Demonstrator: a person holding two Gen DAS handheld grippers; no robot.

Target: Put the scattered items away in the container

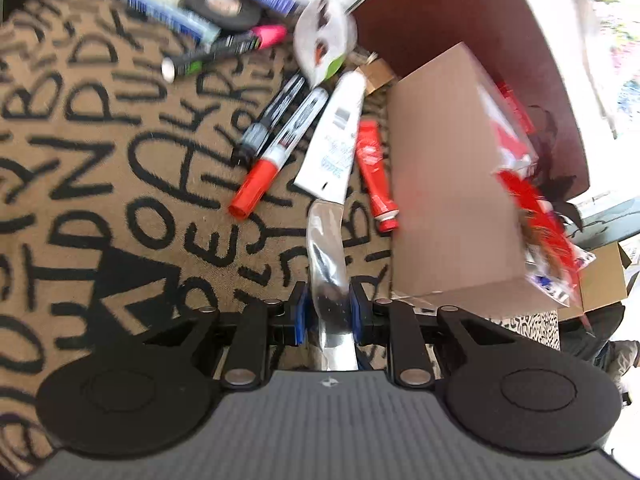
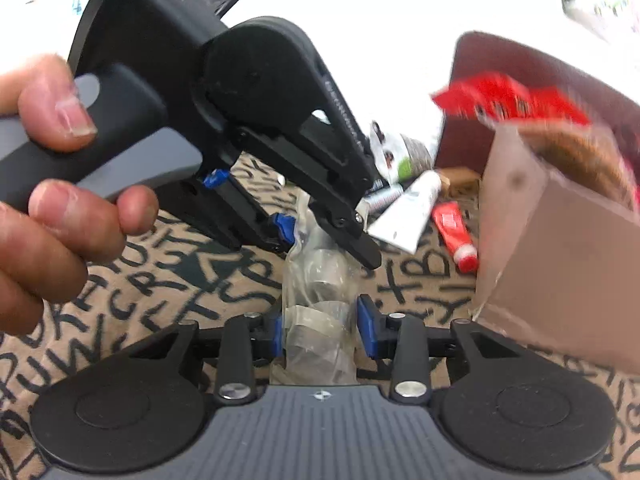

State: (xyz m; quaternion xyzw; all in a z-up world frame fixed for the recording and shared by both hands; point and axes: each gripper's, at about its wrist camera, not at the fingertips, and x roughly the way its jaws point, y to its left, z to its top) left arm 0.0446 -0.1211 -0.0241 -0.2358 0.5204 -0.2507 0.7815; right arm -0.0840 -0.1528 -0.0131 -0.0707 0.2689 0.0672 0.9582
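Between the blue pads of the left gripper (image 1: 329, 312) sits one end of a clear crinkled plastic bag (image 1: 326, 240) with dark small parts inside; the jaws are narrow and pressing on it. The right gripper (image 2: 320, 328) clamps the other end of that same clear bag, its jaws likewise narrow, and in its view the left gripper comes in from the upper left, held by a person's hand (image 2: 52, 184). Just beyond the bag lie a white squeeze tube (image 1: 334, 140), a red squeeze tube (image 1: 376, 172), a red-capped marker (image 1: 276, 156) and a black-capped marker (image 1: 268, 120) on the tan worktop cover printed with black letters (image 1: 100, 160). To the right stands the brown cardboard box (image 1: 448, 184), with a red and clear packet (image 1: 532, 200) sticking out of its top.
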